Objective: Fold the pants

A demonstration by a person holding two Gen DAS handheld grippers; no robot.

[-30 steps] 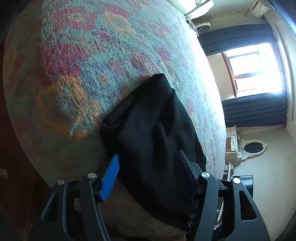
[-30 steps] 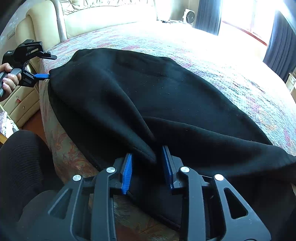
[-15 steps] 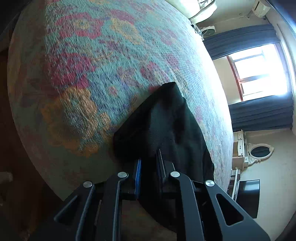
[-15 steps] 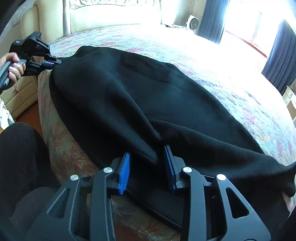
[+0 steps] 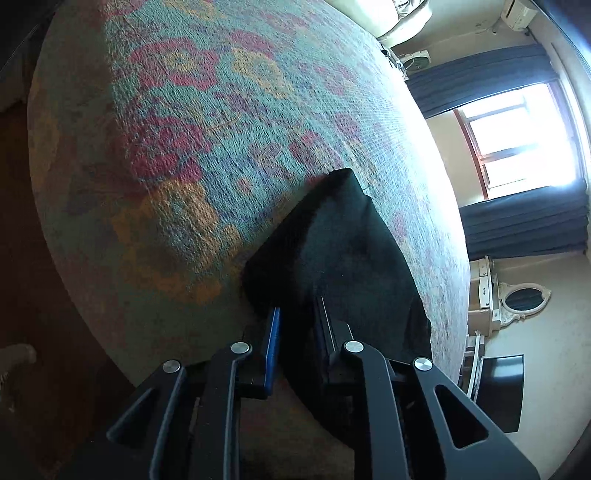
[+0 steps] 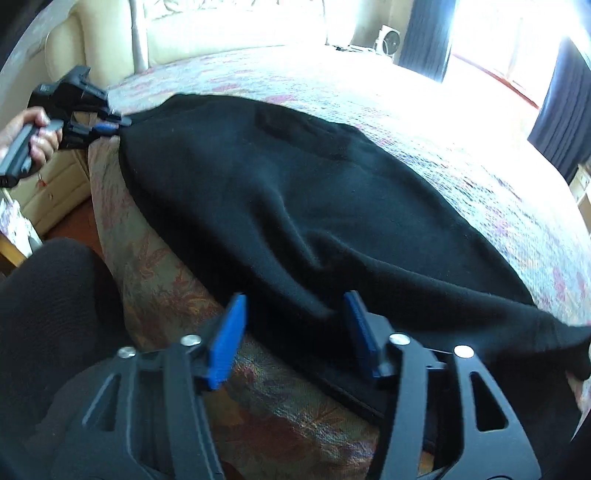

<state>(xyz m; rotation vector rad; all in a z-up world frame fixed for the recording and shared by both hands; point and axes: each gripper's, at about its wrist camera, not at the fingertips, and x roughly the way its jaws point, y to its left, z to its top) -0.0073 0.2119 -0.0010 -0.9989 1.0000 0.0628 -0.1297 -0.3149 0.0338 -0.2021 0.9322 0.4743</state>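
With the left gripper (image 5: 295,325) pinching the black pants (image 6: 295,206) and the right gripper (image 6: 295,325) just sprung wide on the bed (image 6: 461,122), the freed edge risks sliding off.

I see a bed (image 5: 207,155) under a floral bedspread, a bright window (image 5: 524,140) between dark curtains (image 5: 524,221), and a cream headboard (image 6: 207,33).

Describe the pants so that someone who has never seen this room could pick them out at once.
Find the big bed with the floral quilt. Along its near edge, spilling slightly over the side, lie the pants, spread wide. They are the only plain black cloth on the patterned cover, and the left claw is shut on one end while the right claw stands open around a fold at the near edge.
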